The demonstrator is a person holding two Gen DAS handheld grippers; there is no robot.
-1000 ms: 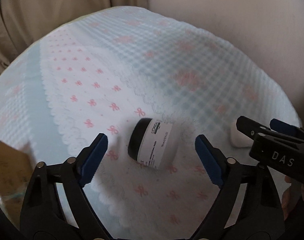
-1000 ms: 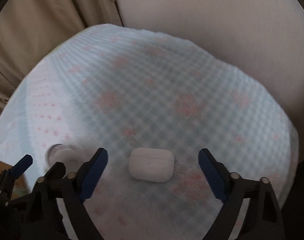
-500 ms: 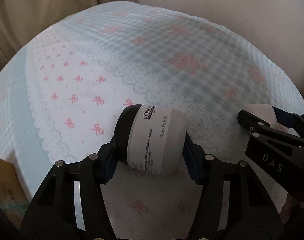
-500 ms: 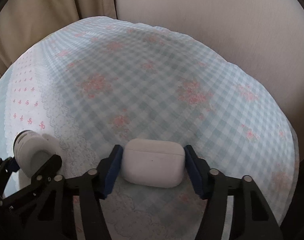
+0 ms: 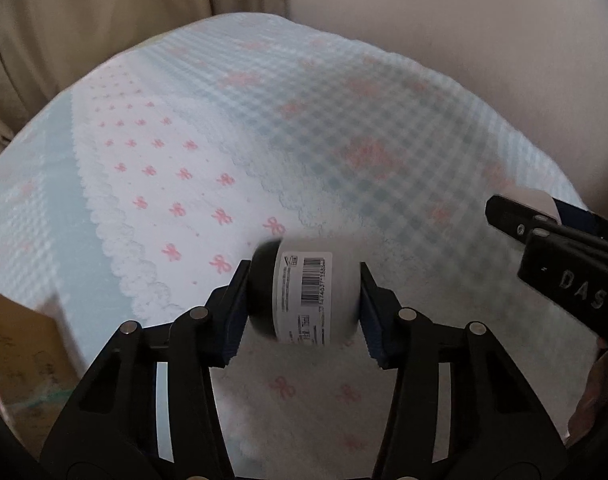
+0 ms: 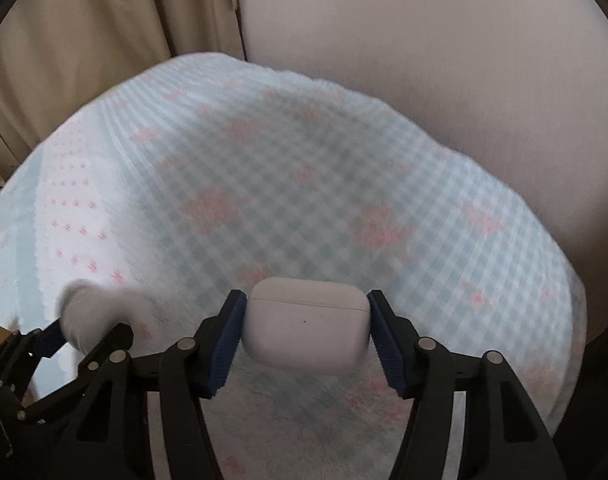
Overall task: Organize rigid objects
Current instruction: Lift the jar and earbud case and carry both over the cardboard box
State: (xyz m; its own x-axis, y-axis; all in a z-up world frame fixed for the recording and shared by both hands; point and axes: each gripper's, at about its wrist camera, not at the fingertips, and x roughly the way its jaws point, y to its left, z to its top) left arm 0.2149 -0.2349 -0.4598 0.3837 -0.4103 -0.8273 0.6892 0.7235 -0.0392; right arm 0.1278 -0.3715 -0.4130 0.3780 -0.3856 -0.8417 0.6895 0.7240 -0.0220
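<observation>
My left gripper (image 5: pixel 304 300) is shut on a white cosmetic jar (image 5: pixel 304 294) with a black lid, held on its side above the bed, barcode label up. My right gripper (image 6: pixel 306 330) is shut on a white earbuds case (image 6: pixel 306 330) and holds it above the blue checked bedspread (image 6: pixel 304 184). In the left wrist view the right gripper (image 5: pixel 560 248) shows at the right edge with the case's white corner (image 5: pixel 538 200) behind it. In the right wrist view the jar (image 6: pixel 91 316) shows blurred at the lower left in the left gripper.
The bed is covered by a blue checked spread (image 5: pixel 364 128) and a white cloth with pink bows (image 5: pixel 163 184). A cardboard box (image 5: pixel 19 356) sits at the lower left. Beige curtains (image 5: pixel 103 20) and a beige wall (image 6: pixel 444 60) lie behind the bed.
A second ago both grippers were open around the jar and the case lying on the bed. Both shut on them, then lifted them off the bed; the jar has turned, barcode up.
</observation>
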